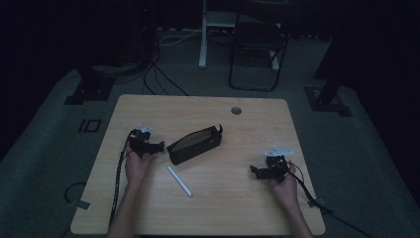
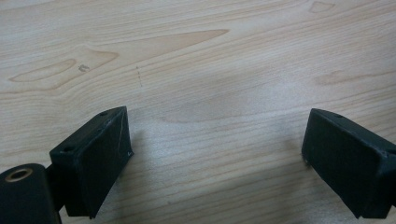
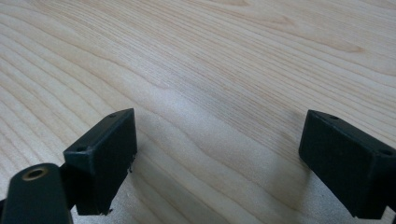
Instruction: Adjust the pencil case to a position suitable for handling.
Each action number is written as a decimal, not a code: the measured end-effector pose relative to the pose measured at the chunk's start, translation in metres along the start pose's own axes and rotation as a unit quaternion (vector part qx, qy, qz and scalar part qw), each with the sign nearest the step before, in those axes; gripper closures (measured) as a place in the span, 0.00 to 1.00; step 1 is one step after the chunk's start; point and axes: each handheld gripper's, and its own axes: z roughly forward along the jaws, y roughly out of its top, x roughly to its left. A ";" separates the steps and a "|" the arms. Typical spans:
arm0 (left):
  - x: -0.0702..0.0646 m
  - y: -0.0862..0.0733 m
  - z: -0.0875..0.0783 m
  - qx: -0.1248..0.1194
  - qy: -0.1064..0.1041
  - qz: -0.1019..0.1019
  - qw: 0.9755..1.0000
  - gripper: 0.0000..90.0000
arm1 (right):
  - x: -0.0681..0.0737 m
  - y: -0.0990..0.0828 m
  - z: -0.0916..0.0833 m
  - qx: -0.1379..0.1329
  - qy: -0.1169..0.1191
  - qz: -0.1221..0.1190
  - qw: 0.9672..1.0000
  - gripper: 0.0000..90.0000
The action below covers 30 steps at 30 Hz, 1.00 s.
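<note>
Most of what surrounds you is a dim room with a grey carpeted floor, dark stand feet to either side, a black chair and a white post beyond the far edge, and cables running across the carpet toward the back. Your desk sits in the middle of it, a pale wood-grain top with rounded corners and a round cable hole near its far edge. Up close, the grain reads as long wavy bands with a few darker knots, and the surface under both cameras is bare. On the desk, a black pencil case lies slightly left of centre, angled, its top open and showing a lighter lining. Just in front of it, nearer to you, a slim white pen lies diagonally, apart from the case. Your left tongs rest on the desk just beside the case's left end, and the jaws stand wide apart with only wood between them. Your right tongs sit well apart from the case near the right edge, jaws likewise spread wide over bare wood, gripping nothing.
</note>
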 end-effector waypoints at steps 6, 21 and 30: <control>-0.003 0.004 -0.009 0.028 0.010 -0.013 0.999 0.30 | 0.000 0.001 0.001 0.000 0.001 -0.001 1.000 0.13; -0.005 0.005 -0.019 0.048 0.007 0.020 0.999 0.61 | 0.000 0.001 0.000 0.000 0.003 -0.003 1.000 0.13; -0.009 0.014 -0.043 0.006 0.007 0.031 0.999 0.60 | 0.000 0.000 0.000 0.000 0.005 -0.005 1.000 0.13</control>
